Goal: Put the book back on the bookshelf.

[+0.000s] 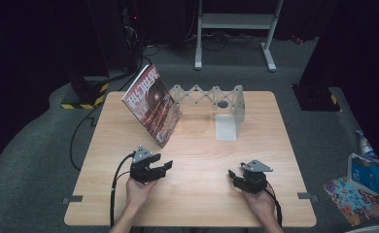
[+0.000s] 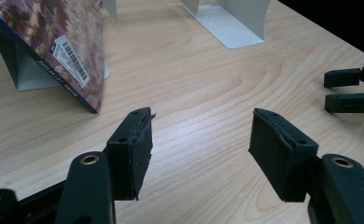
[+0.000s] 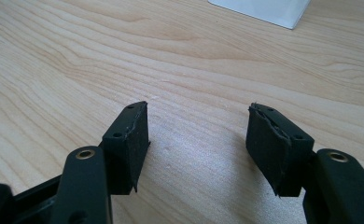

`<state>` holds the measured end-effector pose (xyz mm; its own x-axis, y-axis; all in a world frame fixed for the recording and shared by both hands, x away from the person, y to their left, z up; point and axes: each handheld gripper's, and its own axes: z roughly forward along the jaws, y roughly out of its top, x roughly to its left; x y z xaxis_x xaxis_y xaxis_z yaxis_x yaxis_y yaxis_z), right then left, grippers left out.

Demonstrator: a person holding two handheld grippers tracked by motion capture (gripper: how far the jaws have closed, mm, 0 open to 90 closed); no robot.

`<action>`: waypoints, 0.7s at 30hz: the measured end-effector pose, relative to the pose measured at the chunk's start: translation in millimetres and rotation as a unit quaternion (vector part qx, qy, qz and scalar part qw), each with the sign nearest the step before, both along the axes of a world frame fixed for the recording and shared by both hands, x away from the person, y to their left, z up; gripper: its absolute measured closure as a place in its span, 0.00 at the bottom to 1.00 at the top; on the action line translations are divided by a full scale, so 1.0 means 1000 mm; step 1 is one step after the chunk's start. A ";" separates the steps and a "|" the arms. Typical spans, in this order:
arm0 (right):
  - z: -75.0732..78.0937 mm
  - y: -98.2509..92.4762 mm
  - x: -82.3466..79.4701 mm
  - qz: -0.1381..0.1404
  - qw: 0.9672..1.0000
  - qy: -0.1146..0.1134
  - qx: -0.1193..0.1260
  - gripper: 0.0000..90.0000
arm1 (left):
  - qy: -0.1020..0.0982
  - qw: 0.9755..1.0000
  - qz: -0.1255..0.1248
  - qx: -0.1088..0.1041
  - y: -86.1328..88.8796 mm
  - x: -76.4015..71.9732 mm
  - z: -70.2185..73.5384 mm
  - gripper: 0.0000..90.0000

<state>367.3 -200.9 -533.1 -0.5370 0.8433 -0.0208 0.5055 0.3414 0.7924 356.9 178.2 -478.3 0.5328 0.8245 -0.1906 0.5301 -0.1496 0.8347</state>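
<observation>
Wooden table point(image 1: 197, 145), left gripper point(image 1: 167, 166) and right gripper point(image 1: 232, 175) low, jaws apart

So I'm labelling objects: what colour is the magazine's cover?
Mostly dark red, with white lettering; the magazine shows best in the high view.

Left tool point(image 1: 165, 166) agape, right tool point(image 1: 232, 174) agape

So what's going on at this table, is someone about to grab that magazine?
A person sits at a wooden table with a two-jaw gripper in each hand. The left gripper and the right gripper both hover near the front edge, jaws open and empty. A magazine leans tilted against an expandable grey rack farther back, untouched. The left gripper is nearer to it.
</observation>
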 end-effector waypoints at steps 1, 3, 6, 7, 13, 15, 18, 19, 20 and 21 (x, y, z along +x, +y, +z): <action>0.000 0.000 0.000 0.000 1.000 0.000 0.000 0.43 | 0.000 1.000 0.000 0.000 0.000 0.000 0.000 0.44; 0.000 0.000 0.000 0.000 1.000 0.000 0.000 0.43 | 0.001 1.000 0.000 0.002 -0.001 0.001 -0.001 0.43; 0.000 0.000 0.000 0.000 1.000 0.000 0.000 0.43 | 0.005 1.000 0.001 0.005 -0.002 0.002 -0.004 0.43; 0.000 0.000 0.000 0.000 1.000 0.000 0.000 0.43 | 0.006 1.000 0.001 0.005 -0.002 0.002 -0.005 0.43; 0.000 0.000 0.000 0.000 1.000 0.000 0.000 0.43 | 0.016 1.000 0.004 0.013 -0.002 0.004 -0.013 0.43; 0.000 0.000 0.000 0.000 1.000 0.000 0.000 0.43 | 0.018 1.000 0.006 0.015 -0.003 0.005 -0.015 0.43; 0.000 0.000 0.000 0.000 1.000 0.000 0.000 0.43 | 0.020 1.000 0.009 0.017 -0.003 0.006 -0.017 0.43; 0.000 0.000 0.000 0.000 1.000 0.000 0.000 0.43 | 0.020 1.000 0.010 0.017 -0.003 0.006 -0.018 0.43; 0.000 0.000 0.000 0.000 1.000 0.000 0.000 0.43 | 0.021 1.000 0.010 0.018 -0.003 0.006 -0.020 0.43; 0.000 0.000 0.000 0.000 1.000 0.000 0.000 0.43 | 0.024 0.999 0.010 0.018 -0.004 0.006 -0.021 0.43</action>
